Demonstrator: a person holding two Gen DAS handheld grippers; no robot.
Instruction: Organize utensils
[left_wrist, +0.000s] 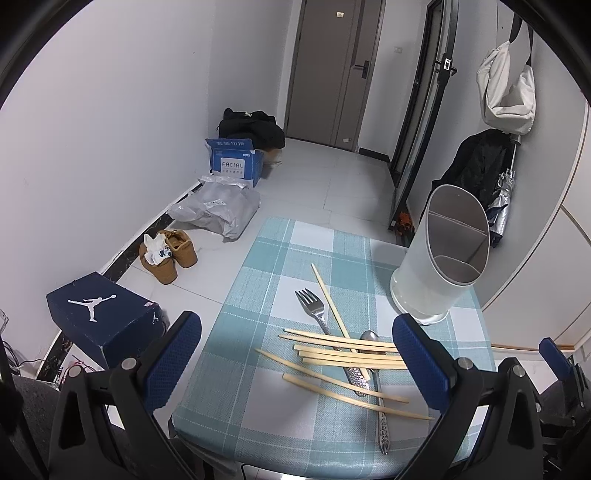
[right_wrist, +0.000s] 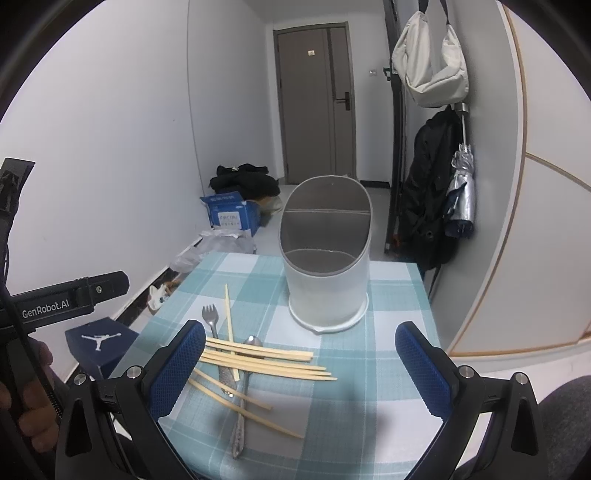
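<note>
A small tabletop (right_wrist: 391, 295) under a teal checked cloth fills my view, the white two-compartment utensil holder (right_wrist: 325, 273) standing upright and empty at its far right side, well apart from the clutter I am here to sort. Near the front edge lies the pile: a loose fan of wooden chopsticks (left_wrist: 343, 349) crossed over a steel fork (left_wrist: 314, 310) and a spoon (left_wrist: 369, 338), with one stray chopstick angled away toward the holder. My left tool (left_wrist: 295, 354) hangs above the pile with its blue pads spread wide and nothing between them; my right tool (right_wrist: 301, 363) hovers just as released, framing the bare cloth between pile and holder. Nothing has gone into the holder yet, so I judge the first pick is the step in hand. Doing it well likely means starting with the topmost chopsticks (they pin the metal pieces beneath), closing across a stick near its middle so it lifts level, and tipping it upright before lowering it into one compartment, saving the fork and spoon for the other. A grab at the crossing point could drag several pieces together.
</note>
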